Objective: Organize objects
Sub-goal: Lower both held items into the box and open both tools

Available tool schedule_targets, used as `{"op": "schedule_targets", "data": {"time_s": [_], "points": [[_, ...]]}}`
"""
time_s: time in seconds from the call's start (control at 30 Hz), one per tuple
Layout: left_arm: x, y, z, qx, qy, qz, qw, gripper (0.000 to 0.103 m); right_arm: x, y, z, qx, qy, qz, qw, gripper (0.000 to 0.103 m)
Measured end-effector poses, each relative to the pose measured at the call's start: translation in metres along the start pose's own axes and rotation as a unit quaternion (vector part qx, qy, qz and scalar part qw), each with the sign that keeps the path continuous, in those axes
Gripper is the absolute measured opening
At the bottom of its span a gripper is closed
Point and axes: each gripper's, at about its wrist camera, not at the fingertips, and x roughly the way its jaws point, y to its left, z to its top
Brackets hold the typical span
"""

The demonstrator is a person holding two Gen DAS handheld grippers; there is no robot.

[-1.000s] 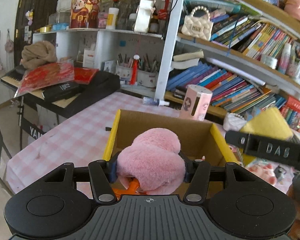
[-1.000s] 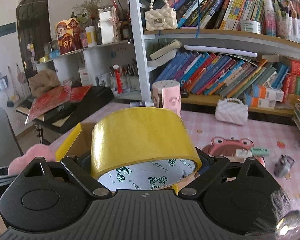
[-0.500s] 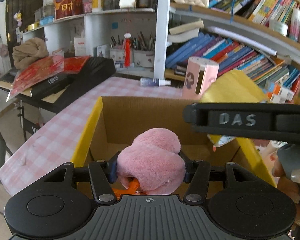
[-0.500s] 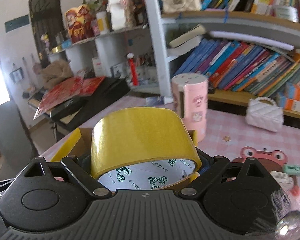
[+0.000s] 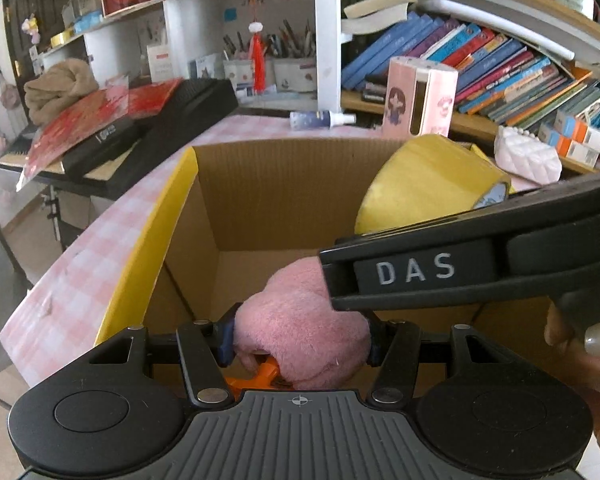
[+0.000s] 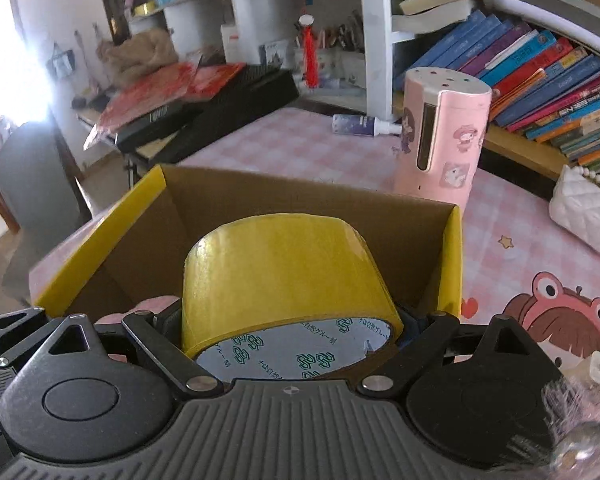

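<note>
An open cardboard box [image 5: 260,196] with yellow flaps stands on the pink checked table; in the right wrist view the same box [image 6: 284,204] lies just ahead. My left gripper [image 5: 300,344] is shut on a fluffy pink plush [image 5: 296,340] with an orange piece under it, held over the box's inside. My right gripper [image 6: 288,320] is shut on a wide roll of yellow tape [image 6: 280,280], also above the box opening. In the left wrist view the roll of tape [image 5: 424,184] and the right gripper's black body [image 5: 480,264] cross in from the right, partly covering the plush.
A pink cylindrical device [image 6: 440,140] stands just behind the box. A small spray bottle [image 6: 360,124] lies further back. A white quilted purse [image 6: 584,208] and a frog-print mat [image 6: 560,320] are on the right. Bookshelves fill the back; a black keyboard with red packets [image 5: 112,128] sits left.
Both grippers have moved forward and down over the box, each keeping its load. The right gripper with the tape has come across in front of the left camera.
</note>
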Motion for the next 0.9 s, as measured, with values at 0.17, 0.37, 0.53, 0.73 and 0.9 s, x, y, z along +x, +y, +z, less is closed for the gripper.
{"op": "schedule_targets", "data": {"time_s": [0.17, 0.37, 0.53, 0.73, 0.9], "points": [[0.0015, 0.0032, -0.003, -0.008, 0.011, 0.008, 0.9999, 0.055, 0.0047, 0.0041, 0.0001, -0.023, 0.016, 0.016, 0.999, 0.094], [0.0015, 0.0031, -0.0052, -0.017, 0.02, 0.009, 0.9996, 0.055, 0.0061, 0.0079, -0.0003, -0.038, 0.027, 0.023, 0.999, 0.094], [0.0001, 0.0024, -0.0071, -0.018, 0.023, 0.008, 0.9995, 0.055, 0.0075, 0.0089, 0.0001, -0.047, 0.033, 0.021, 0.998, 0.094], [-0.0016, 0.0017, -0.0082, -0.021, 0.022, 0.007, 0.9995, 0.056, 0.0083, 0.0094, 0.0015, -0.047, 0.033, 0.021, 0.998, 0.094], [-0.0049, -0.0003, -0.0105, -0.024, 0.024, 0.002, 0.9994, 0.056, 0.0057, 0.0105, 0.0003, -0.048, 0.03, 0.025, 0.998, 0.094]]}}
